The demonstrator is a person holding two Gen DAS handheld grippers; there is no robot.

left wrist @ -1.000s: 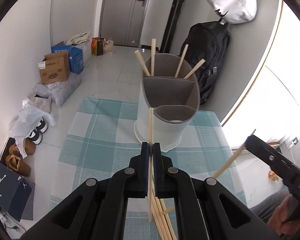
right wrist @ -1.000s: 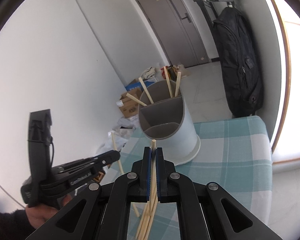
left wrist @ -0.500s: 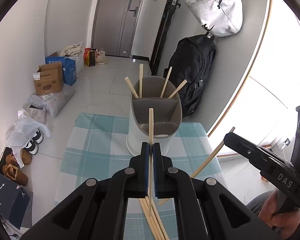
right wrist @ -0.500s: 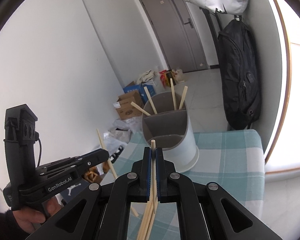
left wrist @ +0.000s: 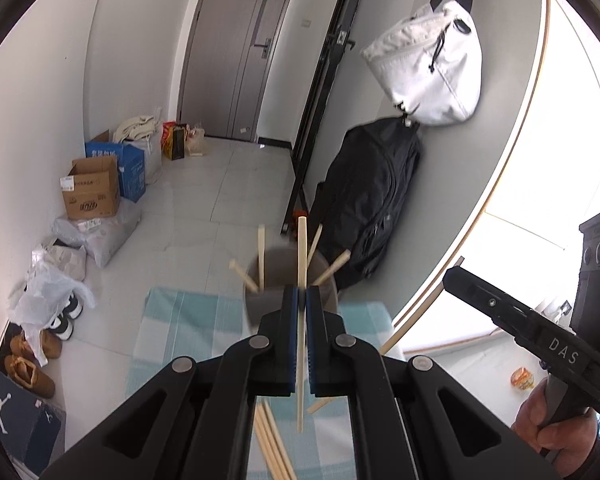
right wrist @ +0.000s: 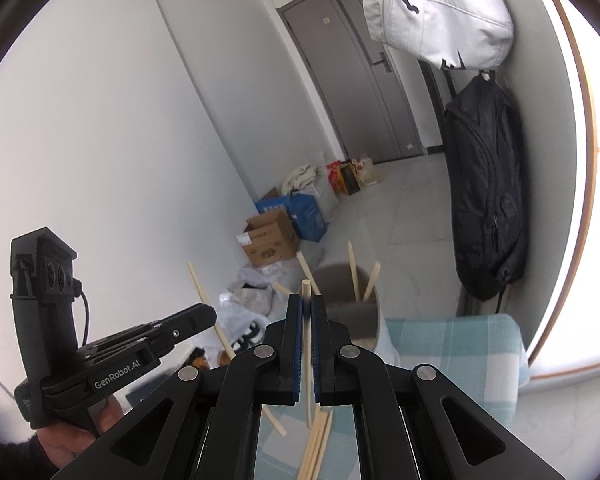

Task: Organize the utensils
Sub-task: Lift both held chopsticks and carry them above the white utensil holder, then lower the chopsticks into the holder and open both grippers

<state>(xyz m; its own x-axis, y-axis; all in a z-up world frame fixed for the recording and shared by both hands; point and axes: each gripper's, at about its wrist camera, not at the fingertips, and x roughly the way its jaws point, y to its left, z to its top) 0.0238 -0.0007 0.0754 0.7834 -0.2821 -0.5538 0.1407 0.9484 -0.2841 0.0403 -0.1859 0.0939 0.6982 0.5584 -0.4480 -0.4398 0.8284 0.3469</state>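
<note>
My left gripper (left wrist: 301, 300) is shut on a wooden chopstick (left wrist: 301, 256) held upright, above and in front of the grey utensil holder (left wrist: 256, 300), which holds several chopsticks. My right gripper (right wrist: 307, 304) is shut on another chopstick (right wrist: 306, 344), also upright, with the holder (right wrist: 364, 316) just behind it. Each gripper shows in the other's view: the right one (left wrist: 456, 276) at right, the left one (right wrist: 208, 314) at left. Loose chopsticks (right wrist: 316, 448) lie on the checked cloth (right wrist: 460, 340) below.
The holder stands on a small table covered by the teal checked cloth (left wrist: 172, 320). Beyond are a black backpack (left wrist: 364, 200), a white bag (left wrist: 432, 68), cardboard boxes (left wrist: 92, 192) and shoes (left wrist: 32, 356) on the floor.
Both grippers have risen well above the table with their chopsticks, so the holder now appears lower and smaller in both views. Both stay shut.
</note>
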